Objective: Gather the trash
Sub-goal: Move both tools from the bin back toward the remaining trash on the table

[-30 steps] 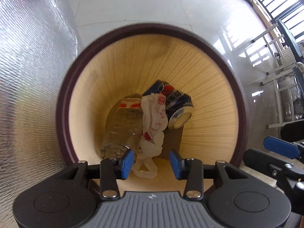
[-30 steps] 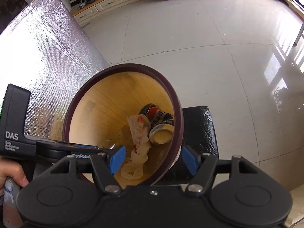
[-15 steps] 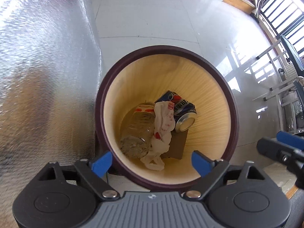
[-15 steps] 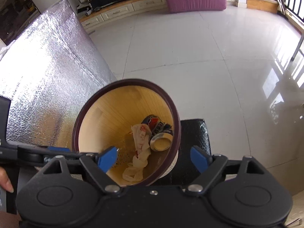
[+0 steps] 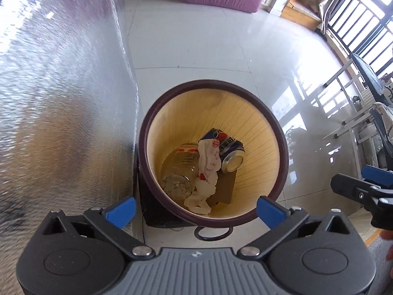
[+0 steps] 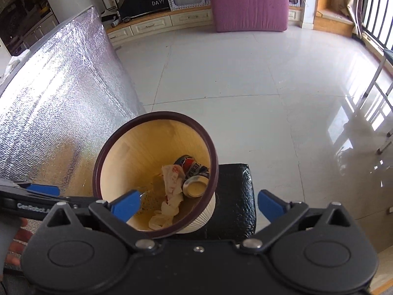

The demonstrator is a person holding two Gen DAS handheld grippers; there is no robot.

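A round bin with a dark maroon rim (image 5: 211,83) and a cream inside stands on the floor below both grippers. At its bottom lie a clear plastic bottle (image 5: 181,169), a crumpled white wrapper (image 5: 208,167) and a crushed blue can (image 5: 228,152). My left gripper (image 5: 195,211) hovers above the bin's near rim, its jaws opening wide with nothing between them. My right gripper (image 6: 197,206) hangs over the bin rim (image 6: 157,118) from the other side, its jaws also opening and empty. The can (image 6: 194,179) and wrapper (image 6: 172,186) show there too.
A silver foil-covered surface (image 5: 61,98) rises at the left of the bin. A black padded block (image 6: 235,196) sits under and beside it, and a black ring (image 5: 213,233) lies on the floor. White tiles stretch to a purple mattress (image 6: 248,2); a metal rack (image 5: 356,123) stands right.
Both grippers have risen away from the bin, which now looks smaller. Both pairs of jaws have spread from partly closed to wide. The trash stays in the bin.
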